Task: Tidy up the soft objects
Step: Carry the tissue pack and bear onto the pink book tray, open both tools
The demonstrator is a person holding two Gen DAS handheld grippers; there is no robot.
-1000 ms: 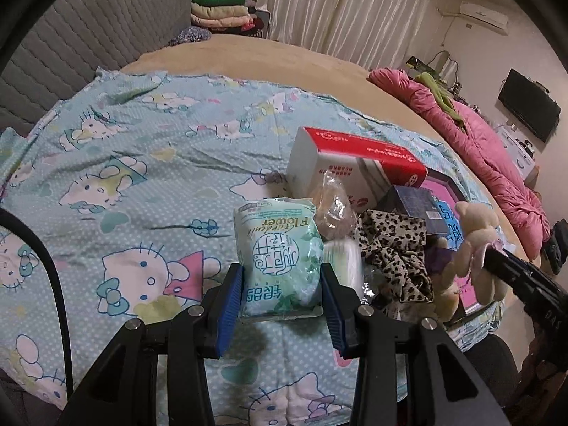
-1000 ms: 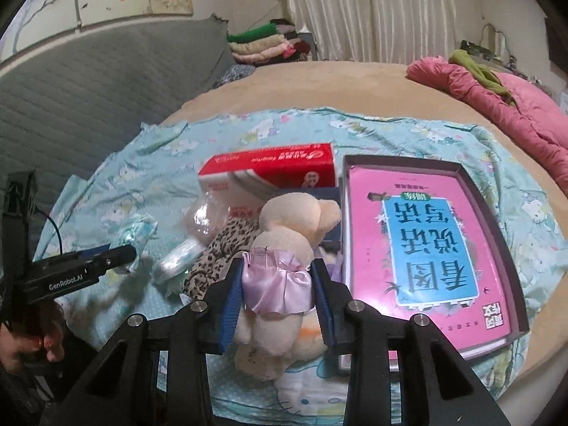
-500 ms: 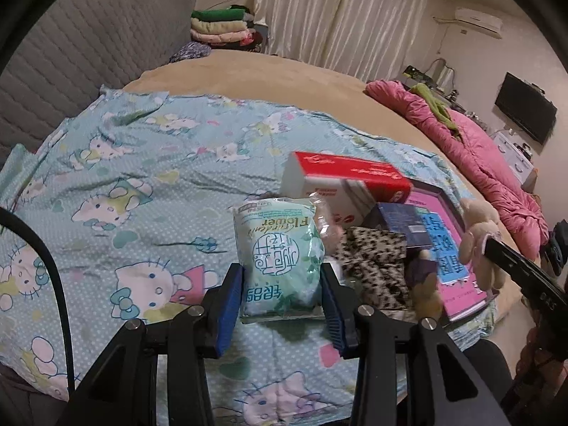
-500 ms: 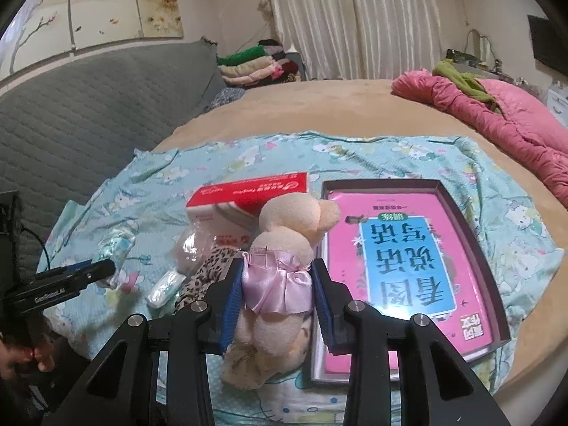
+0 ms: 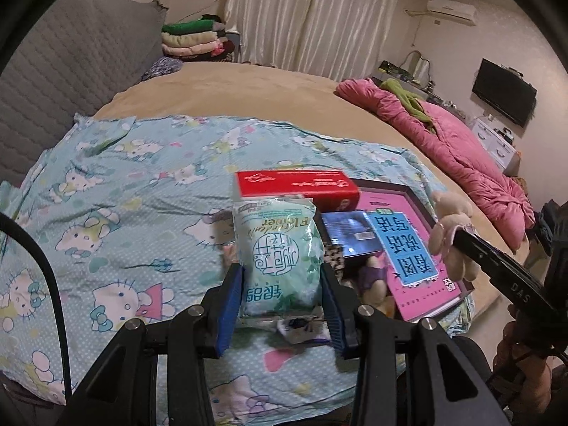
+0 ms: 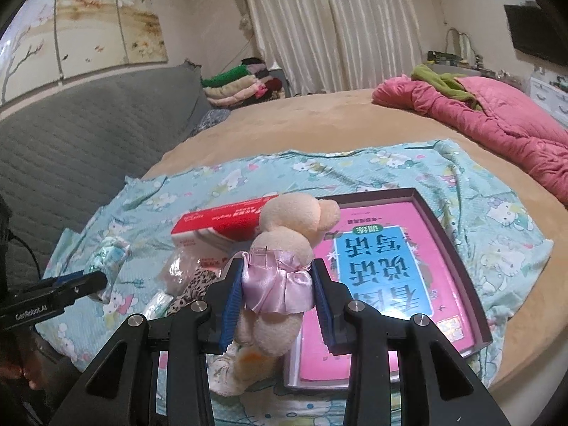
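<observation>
The green-and-white soft pack (image 5: 280, 259) stands lengthwise along the fingers of the left gripper (image 5: 280, 305), its long axis pointing away from the camera, its lower end pinched between the blue pads (image 5: 230, 305) and its top reaching toward the red tissue box (image 5: 296, 187). It is lifted clear of the Hello Kitty sheet (image 5: 117, 220), which spreads bare to its left. The plush bear (image 6: 284, 266) is held the same way by the right gripper (image 6: 278, 305): the jaws press in on its pink satin skirt (image 6: 278, 293), head up and away, legs dangling below the pads, above the near-left corner of the pink book tray (image 6: 451, 241).

So both tongs are closed, each on its own soft thing, and both things hang above the cluttered patch: leopard-print cloth (image 6: 193, 285), a clear plastic bag (image 6: 179, 269), a small white packet (image 6: 158, 303).

The relation that matters, I judge, is sideways: free sheet lies to the left of the pack, so the left hand is nearer to open ground for setting down, while the bear must clear the tray and the box first. Where the soft things are meant to end up cannot be told.
</observation>
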